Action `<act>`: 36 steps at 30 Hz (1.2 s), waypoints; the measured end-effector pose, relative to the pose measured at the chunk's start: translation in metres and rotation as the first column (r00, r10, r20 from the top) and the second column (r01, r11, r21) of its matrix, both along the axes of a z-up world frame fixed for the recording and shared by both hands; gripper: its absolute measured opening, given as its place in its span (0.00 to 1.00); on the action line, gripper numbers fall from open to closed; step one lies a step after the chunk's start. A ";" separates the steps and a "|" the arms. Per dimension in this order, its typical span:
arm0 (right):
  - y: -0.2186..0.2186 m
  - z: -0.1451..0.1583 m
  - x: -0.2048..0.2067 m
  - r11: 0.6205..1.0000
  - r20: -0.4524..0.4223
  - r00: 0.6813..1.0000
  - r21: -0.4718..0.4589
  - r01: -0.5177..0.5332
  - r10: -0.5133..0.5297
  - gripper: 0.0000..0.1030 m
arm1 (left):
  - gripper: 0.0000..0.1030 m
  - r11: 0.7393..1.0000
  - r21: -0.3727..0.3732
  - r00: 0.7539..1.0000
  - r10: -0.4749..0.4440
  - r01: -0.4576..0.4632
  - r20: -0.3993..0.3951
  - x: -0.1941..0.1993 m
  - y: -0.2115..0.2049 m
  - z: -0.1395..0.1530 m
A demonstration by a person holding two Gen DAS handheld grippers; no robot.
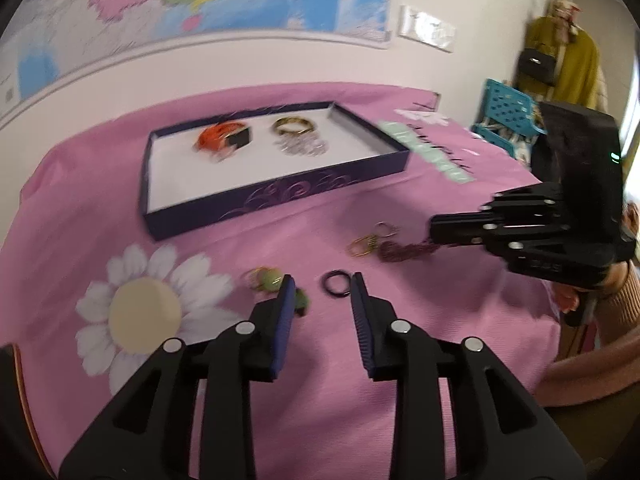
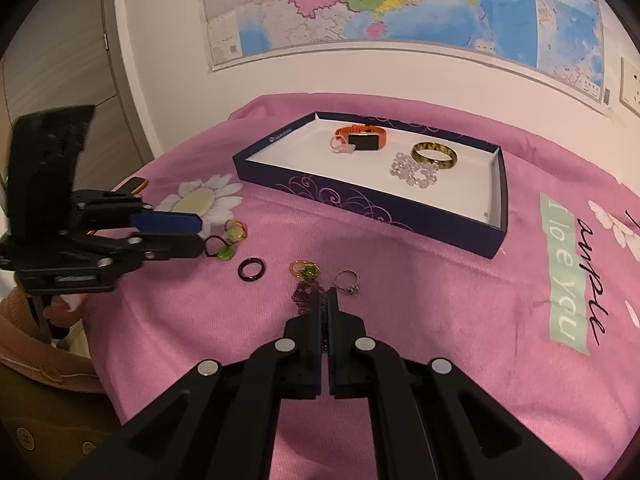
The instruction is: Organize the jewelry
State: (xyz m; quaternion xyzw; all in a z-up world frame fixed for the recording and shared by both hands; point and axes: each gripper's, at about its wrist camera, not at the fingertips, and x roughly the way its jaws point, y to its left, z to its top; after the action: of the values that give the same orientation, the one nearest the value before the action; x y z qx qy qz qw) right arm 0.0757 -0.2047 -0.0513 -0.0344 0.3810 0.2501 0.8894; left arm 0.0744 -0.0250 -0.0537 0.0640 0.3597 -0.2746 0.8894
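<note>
your left tongs [image 1: 322, 286] hover low over a worktop covered with a pink cloth [image 2: 420, 320] printed with a white daisy [image 1: 140, 312]; their jaws stand partly apart with nothing between them; a black ring [image 1: 336, 282] lies on the cloth just ahead of the gap, close to the right-hand pad, and a green stone piece [image 1: 276, 282] on a thin cord lies beside the left-hand pad, partly hidden behind it; your right tongs [image 2: 325, 300] are closed, pinching a dark purplish chain [image 2: 306, 300] whose loose end bunches on the cloth at the fingertips; just beyond that chain lie a gold ring with a green stone [image 2: 306, 270] and a thin silvery ring [image 2: 347, 282], close together but apart; further left sit the black ring and a pale yellow-green ring [image 2: 235, 231]; behind all this, toward the wall, a shallow dark blue tray [image 2: 360, 204] with a white floor and a swirl pattern on its side rests on the cloth; inside it are an orange-strapped watch [image 2: 362, 138] with a black face, a small pale pink ring [image 2: 340, 146] touching it, a gold bangle [image 2: 434, 155], and a clear beaded bracelet [image 2: 414, 171] just in front of the bangle; a colourful map [image 2: 400, 0] hangs on the wall above; in the left view the scene is smeared with motion blur; a sleeve of ribbed tan fabric [image 1: 624, 304] shows behind the right tongs.
</note>
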 end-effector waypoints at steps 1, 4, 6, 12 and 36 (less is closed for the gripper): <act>-0.001 -0.001 0.001 1.000 -0.006 1.000 0.001 0.002 -0.002 0.01 | 0.31 1.000 0.013 1.000 -0.010 0.009 0.003 0.000 -0.004 -0.001; -0.003 -0.005 0.002 1.000 -0.018 1.000 -0.007 0.022 -0.022 0.02 | 0.31 0.999 0.044 1.000 -0.023 0.024 -0.010 0.006 -0.017 -0.007; -0.007 -0.009 0.004 0.999 -0.039 0.999 -0.006 0.037 -0.037 0.09 | 0.33 0.998 0.050 0.999 -0.028 0.029 -0.033 0.012 -0.022 -0.012; -0.005 -0.019 0.005 1.000 -0.071 0.997 -0.016 0.017 -0.018 0.36 | 0.36 0.997 0.075 0.997 -0.007 0.013 -0.074 0.023 -0.028 -0.021; 0.001 0.016 -0.001 1.000 0.086 0.996 -0.011 0.016 -0.015 0.08 | 0.21 0.999 0.035 0.999 0.030 -0.029 -0.041 0.023 -0.020 -0.001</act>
State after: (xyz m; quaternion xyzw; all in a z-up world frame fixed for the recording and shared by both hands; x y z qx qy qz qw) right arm 0.0749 -0.2037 -0.0352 -0.0476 0.3440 0.2393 0.9067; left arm 0.0975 -0.0445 -0.0551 0.0684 0.3837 -0.2564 0.8845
